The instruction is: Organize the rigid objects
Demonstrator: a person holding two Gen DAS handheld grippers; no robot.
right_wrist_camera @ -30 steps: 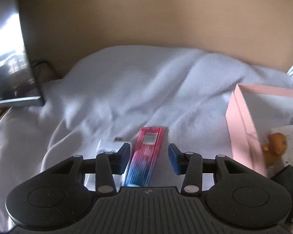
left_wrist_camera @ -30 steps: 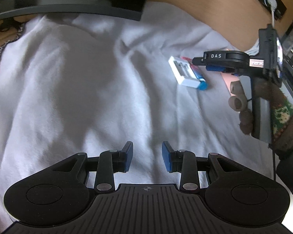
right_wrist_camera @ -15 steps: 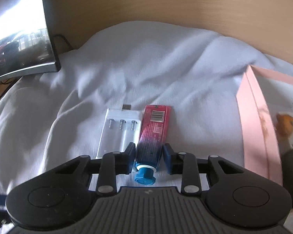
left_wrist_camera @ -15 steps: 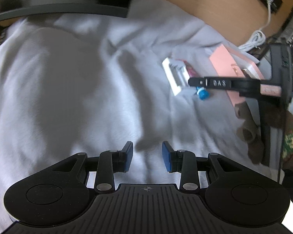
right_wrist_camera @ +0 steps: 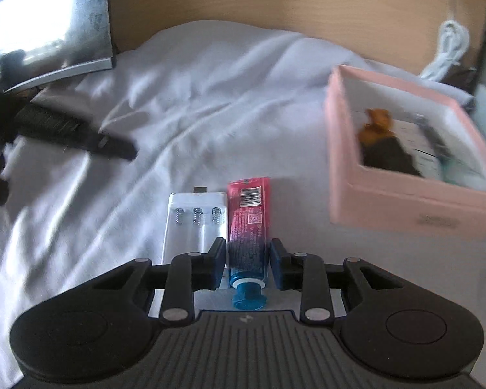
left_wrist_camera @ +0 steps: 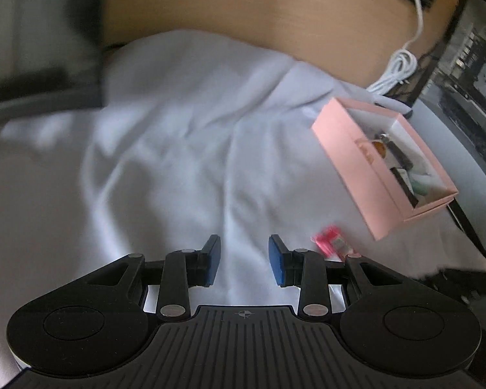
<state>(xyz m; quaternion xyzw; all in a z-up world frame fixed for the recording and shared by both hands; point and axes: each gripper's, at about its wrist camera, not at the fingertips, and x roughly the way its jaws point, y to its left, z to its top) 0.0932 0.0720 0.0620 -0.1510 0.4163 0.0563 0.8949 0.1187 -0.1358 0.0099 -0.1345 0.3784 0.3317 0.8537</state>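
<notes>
A pink-and-blue tube (right_wrist_camera: 248,223) with a blue cap lies on the white cloth (right_wrist_camera: 210,97). My right gripper (right_wrist_camera: 248,259) straddles its lower end, pads close against both sides. A white battery holder (right_wrist_camera: 196,223) lies touching the tube's left side. The pink box (right_wrist_camera: 405,201) holding an orange toy and other items stands at the right. In the left wrist view my left gripper (left_wrist_camera: 244,261) is open and empty above the cloth; the tube's pink end (left_wrist_camera: 330,243) shows just right of it, and the pink box (left_wrist_camera: 356,162) lies further right.
A dark monitor (right_wrist_camera: 45,22) stands at the back left. A white cable (left_wrist_camera: 395,71) lies coiled by the wooden wall (left_wrist_camera: 243,9). A framed picture (left_wrist_camera: 469,113) leans at the right. The left gripper's body (right_wrist_camera: 64,129) shows at the left of the right wrist view.
My right gripper has come down over the tube and closed its jaws against it. My left gripper has swung right, bringing the pink box into its view.
</notes>
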